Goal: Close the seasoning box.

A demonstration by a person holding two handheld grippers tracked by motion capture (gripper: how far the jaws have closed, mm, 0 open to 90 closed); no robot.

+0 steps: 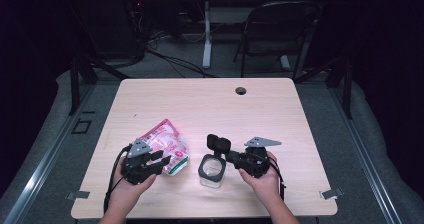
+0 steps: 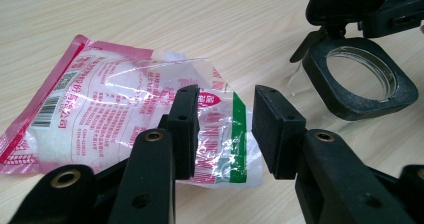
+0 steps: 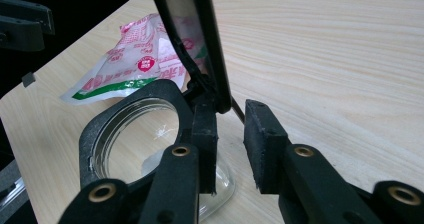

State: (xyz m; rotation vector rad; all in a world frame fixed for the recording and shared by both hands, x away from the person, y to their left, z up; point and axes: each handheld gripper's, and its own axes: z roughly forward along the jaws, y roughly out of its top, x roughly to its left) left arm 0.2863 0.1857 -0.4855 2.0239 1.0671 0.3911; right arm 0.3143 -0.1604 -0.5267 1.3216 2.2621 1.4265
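Left gripper (image 2: 222,129), jaws spread and gripping nothing, faces the pink-printed pouch (image 2: 115,109) lying flat on the desk (image 1: 200,104) at left of centre. Right gripper (image 3: 230,144), also spread, sits at the open jar's (image 1: 211,170) raised lid (image 1: 218,144), lower centre.

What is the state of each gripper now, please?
Left gripper: open, jaws around the corner of the pink packet, not pressing.
Right gripper: open, beside the hinge of the jar lid.

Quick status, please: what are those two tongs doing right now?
Left tongs open at pink-and-white pouch's corner. Right tongs open beside clear jar's raised black flip lid. Nothing in the way.
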